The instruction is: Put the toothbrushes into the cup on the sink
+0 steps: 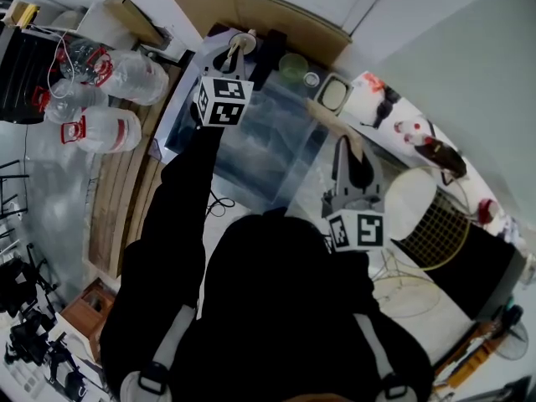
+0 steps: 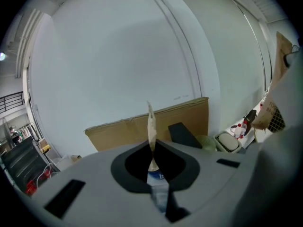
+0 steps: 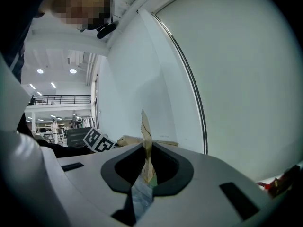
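1. At upper centre-left of the head view, the left gripper [image 1: 237,48] is held high. Its own view shows the jaws clamped on a thin card-backed toothbrush pack [image 2: 151,126], seen edge-on and standing upright.
2. Just right of it, at upper centre, a pale green cup [image 1: 293,67] stands at the far edge of what looks like the glassy sink [image 1: 251,153]. No toothbrush shows in the cup.
3. At centre-right, nearer the person, the right gripper [image 1: 349,153] pinches a second edge-on toothbrush pack [image 3: 145,145], also upright.
4. By my reading, the carry-to-cup step is in hand, and the left brush is nearer the cup.
5. Next, the left pack needs swinging over the cup's mouth, tipping end-down and lowering in before the jaws let go. The right gripper should stay clear until then.
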